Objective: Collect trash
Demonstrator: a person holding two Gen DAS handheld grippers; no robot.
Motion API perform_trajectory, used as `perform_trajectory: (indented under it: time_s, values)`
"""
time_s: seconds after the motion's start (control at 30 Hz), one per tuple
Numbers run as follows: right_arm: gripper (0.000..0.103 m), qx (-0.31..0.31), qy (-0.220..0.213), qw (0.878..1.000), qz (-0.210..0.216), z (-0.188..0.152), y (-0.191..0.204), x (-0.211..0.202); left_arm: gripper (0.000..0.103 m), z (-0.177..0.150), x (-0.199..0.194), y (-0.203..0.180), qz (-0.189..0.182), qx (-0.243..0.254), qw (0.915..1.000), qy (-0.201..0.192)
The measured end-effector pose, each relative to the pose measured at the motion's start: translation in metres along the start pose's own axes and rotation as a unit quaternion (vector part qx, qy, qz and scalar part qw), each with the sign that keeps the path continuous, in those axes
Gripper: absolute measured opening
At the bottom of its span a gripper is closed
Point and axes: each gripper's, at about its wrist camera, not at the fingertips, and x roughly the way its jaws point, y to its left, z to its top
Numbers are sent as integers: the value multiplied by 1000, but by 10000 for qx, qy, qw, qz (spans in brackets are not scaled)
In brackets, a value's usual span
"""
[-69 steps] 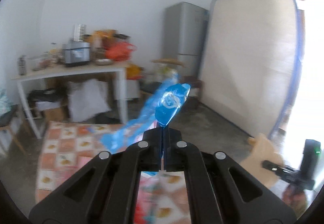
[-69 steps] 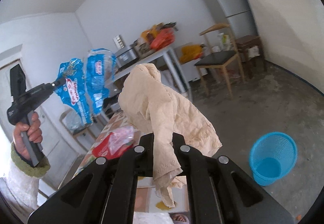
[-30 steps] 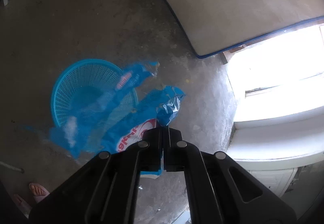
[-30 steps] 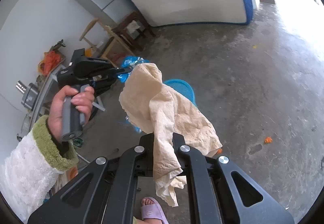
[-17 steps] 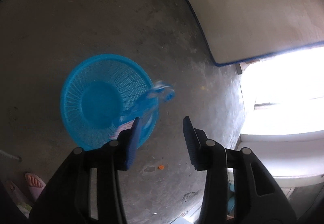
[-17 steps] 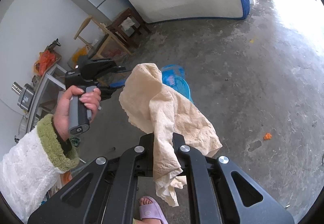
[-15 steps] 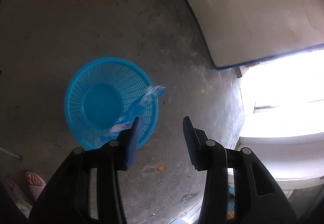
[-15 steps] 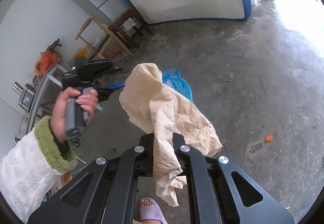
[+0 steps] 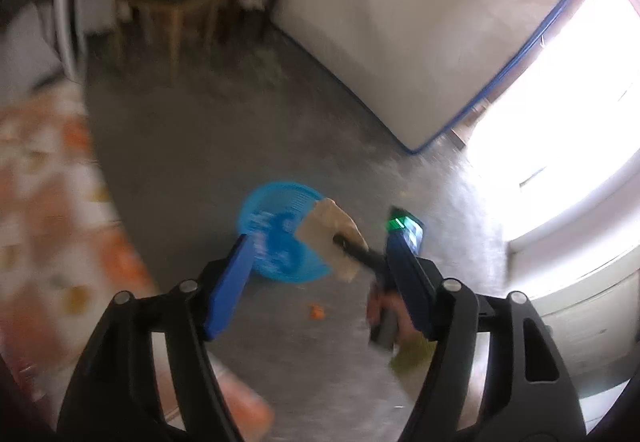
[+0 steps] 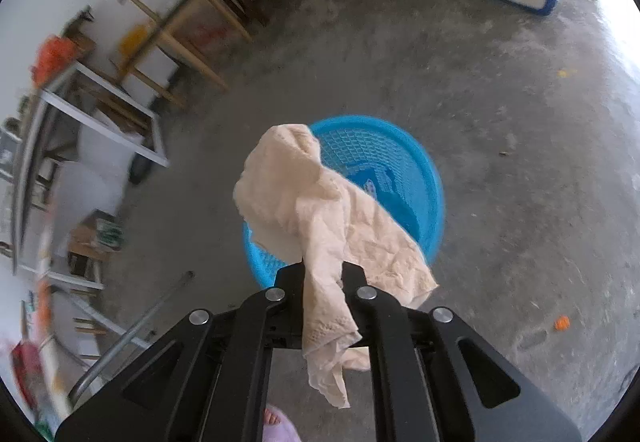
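While left tool (image 9: 320,274) opening, empty: right tool (image 10: 322,270) clamping tissue (image 10: 320,210).

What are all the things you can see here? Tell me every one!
Basket: one, blue plastic mesh, on the grey floor, below the tissue.
Wrapper: one, blue and white, inside the basket.
Crumpled tissue: one, beige, pinched in the right gripper.
Orange scraps: at least two, on the floor.
Mattress: one, cream with blue edging, leaning on the wall.
Wooden chair: one, by the wall.
White table: one, cluttered.
Slipper: one, lilac, on a foot.
Left gripper: black with blue pads, jaws opening, nothing between them.
Right gripper: black, shut on the tissue.
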Motion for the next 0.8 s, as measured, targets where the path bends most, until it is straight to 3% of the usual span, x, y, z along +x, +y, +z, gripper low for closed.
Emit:
perform_trajectory:
  time_s: [0.03, 0.07, 0.13, 0.27, 0.4, 0.53, 0.67, 0.8]
  values:
    - [12, 17, 116, 9999, -30, 4, 2, 18, 69, -11, -30, 9, 105, 6, 9998, -193]
    - [29, 58, 338, 9994, -18, 8, 1, 43, 71, -20, -48, 16, 172, -34, 9993, -316]
    - [51, 8, 753, 9965, -363, 11, -1, 86, 74, -44, -86, 33, 276, -121, 9980, -562]
    - [54, -128, 967, 9923, -759, 9, -5, 109, 77, -108, -157, 83, 847, -597, 9877, -1174]
    - [60, -212, 636, 9945, -810, 8, -9, 82, 77, -164, -202, 120, 986, -1258, 9735, -1636]
    - [60, -370, 204, 9967, -699, 8, -5, 31, 78, -195, -229, 138, 1160, -1359, 9657, -1883]
    - [63, -722, -202, 9968, -286, 11, 17, -35, 83, -213, -244, 141, 1396, -1213, 9619, -2016]
    - [75, -1367, -583, 9878, 459, -2, 86, -109, 83, -232, -246, 147, 1316, -1171, 9611, -2126]
